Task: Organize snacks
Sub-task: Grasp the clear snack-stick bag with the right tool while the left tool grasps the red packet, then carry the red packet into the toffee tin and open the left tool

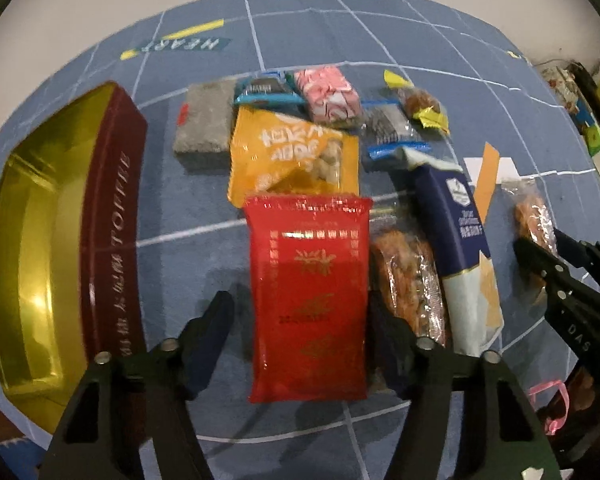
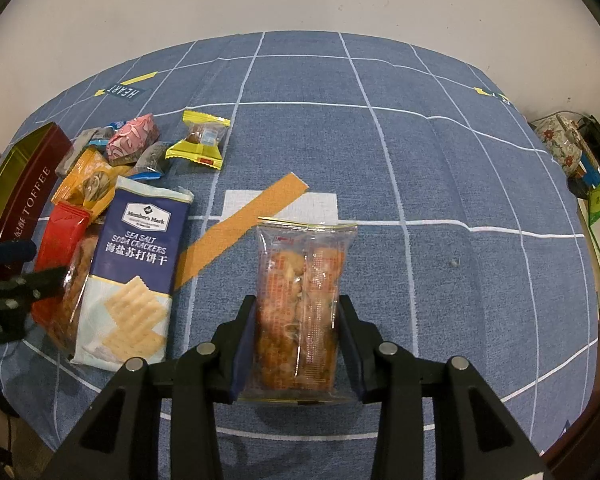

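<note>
Snacks lie heaped on the blue cloth beside the open toffee tin. The left tool straddles the red packet, pads not yet pressing; it should close squarely. The right tool clenches a clear-wrapped cracker pack.

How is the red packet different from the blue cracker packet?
The red packet is plain red with gold print; the blue cracker packet shows crackers and white lettering. The red one lies between the left hand-held gripper's fingers; the cracker packet lies free. Both lie flat on the blue cloth.
</note>
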{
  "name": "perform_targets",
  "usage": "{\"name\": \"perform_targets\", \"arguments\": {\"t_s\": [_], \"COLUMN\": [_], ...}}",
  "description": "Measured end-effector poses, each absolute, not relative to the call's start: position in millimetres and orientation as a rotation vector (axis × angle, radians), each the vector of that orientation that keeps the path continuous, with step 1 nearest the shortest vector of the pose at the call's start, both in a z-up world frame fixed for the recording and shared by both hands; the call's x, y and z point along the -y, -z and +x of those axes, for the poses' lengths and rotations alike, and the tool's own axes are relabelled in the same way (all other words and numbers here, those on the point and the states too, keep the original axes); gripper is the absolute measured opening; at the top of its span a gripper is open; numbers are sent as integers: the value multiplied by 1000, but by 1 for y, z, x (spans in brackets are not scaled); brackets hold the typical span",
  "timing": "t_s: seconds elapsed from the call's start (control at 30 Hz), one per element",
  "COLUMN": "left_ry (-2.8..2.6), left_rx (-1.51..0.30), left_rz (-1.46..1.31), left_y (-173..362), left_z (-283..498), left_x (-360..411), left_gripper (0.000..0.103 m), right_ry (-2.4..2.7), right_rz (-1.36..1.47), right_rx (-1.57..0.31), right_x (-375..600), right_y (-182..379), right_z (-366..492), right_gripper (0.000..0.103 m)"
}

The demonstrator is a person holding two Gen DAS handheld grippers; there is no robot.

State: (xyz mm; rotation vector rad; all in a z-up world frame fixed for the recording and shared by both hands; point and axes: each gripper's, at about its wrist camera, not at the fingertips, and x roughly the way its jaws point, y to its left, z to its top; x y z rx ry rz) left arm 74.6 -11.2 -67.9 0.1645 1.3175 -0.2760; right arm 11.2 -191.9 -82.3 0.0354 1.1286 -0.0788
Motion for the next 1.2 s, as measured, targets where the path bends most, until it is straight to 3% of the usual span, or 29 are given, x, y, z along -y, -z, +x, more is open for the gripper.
{"name": "perform_targets", "arguments": {"t_s": [0.1,0.27,0.93,1.2], "left_ry": [280,290,307,214], "left_rx": [-1319,-1315,-1260,-1188], "left_rz": [149,156,140,141], "left_y": [67,65,19,-16], "left_z": [75,72,46,61], "left_x": [9,10,-14,-62], "left_gripper": [48,42,42,42], "right_ry": [77,79,81,83], "right_rz": [36,34,24,24], "right_rx": [-1128,-1128,-1133,-1139], "right_x": [192,192,192,191], "right_y": [82,82,82,82], "right_z": [11,11,11,11], "right_gripper": [40,40,40,40]}}
